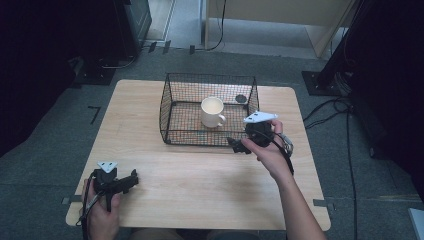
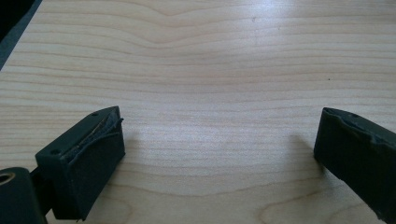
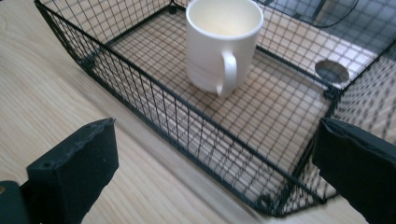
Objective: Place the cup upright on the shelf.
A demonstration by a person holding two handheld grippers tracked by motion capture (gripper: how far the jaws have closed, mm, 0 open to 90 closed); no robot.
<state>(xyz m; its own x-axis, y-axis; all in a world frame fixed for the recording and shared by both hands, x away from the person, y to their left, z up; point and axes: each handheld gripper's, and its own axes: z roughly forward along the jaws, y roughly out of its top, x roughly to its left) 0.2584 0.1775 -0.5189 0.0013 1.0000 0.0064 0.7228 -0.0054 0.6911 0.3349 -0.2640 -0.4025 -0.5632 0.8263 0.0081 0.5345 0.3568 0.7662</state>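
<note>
Right gripper (image 1: 240, 146) hangs just outside the near right corner of the basket, its jaws spread wide with nothing between them; the right gripper view looks past both black pads, over the near wall, at the mug. Left gripper (image 1: 131, 181) rests low over the near left part of the table, well apart from everything else, jaws likewise wide and empty, bare wood showing between them in the left gripper view.

Largest is the wooden table (image 1: 200, 175), pale and grained. On its far middle sits the black wire basket (image 1: 172, 95), open at the top, with a mesh floor and upright mesh walls. Inside it, a little right of centre, stands the white mug (image 1: 212, 111), upright, mouth up, with its handle (image 3: 228, 72) turned toward the near side. Smallest is a dark round disc (image 1: 241, 98) at the basket's far right corner; what it is I cannot tell.

The mug looks like glazed ceramic: stiff, moderately heavy for its size, smooth enough to slip, and liable to chip if knocked against the wire. I judge the surest hold is across the rim, one pad inside and one outside the wall, coming down from above so the basket's walls stay out of the way. The handle is a narrower grip that might let the mug swing.
</note>
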